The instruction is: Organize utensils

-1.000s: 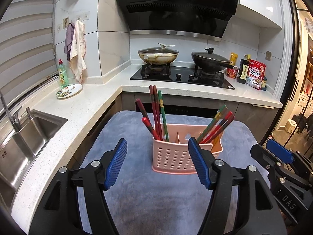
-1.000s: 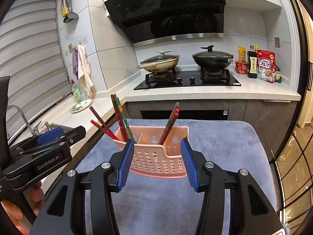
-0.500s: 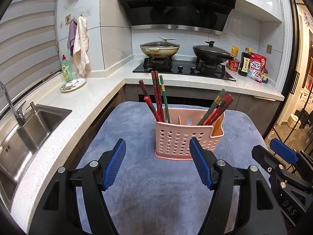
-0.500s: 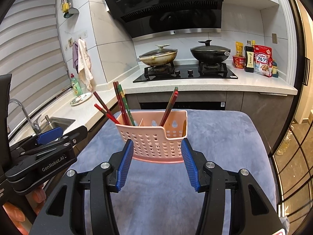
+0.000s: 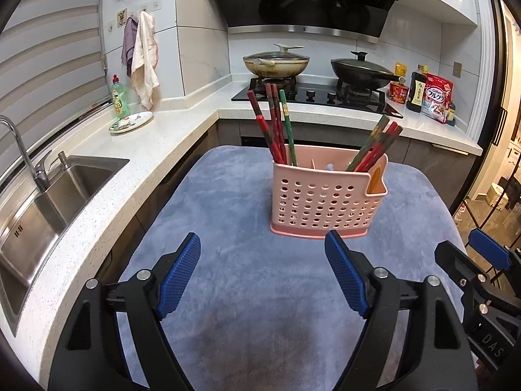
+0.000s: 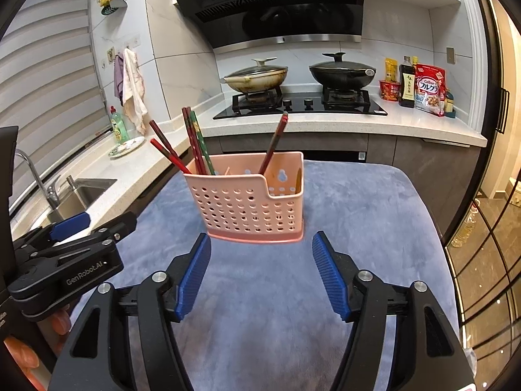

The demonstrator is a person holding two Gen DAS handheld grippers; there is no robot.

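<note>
A plush blue-grey cloth is spread over a table with rounded corners. At its nine o'clock side it is bordered by a speckled white countertop in which a steel sink is set; bare cloth is seen on every side of the holder, and the right edge falls away to a dark-framed glass door.

The left gripper is held low at six o'clock in its view, its ribbed blue pads spread wide with nothing between them and nothing touched. The right gripper is likewise spread wide and empty, just short of the holder's base.

A pink plastic utensil holder, perforated with round holes and divided into compartments, stands upright on the cloth at twelve o'clock from both grippers. Red and green chopsticks lean in its left compartment, and a second bundle of chopsticks is tilted towards one o'clock in the right compartment.
</note>
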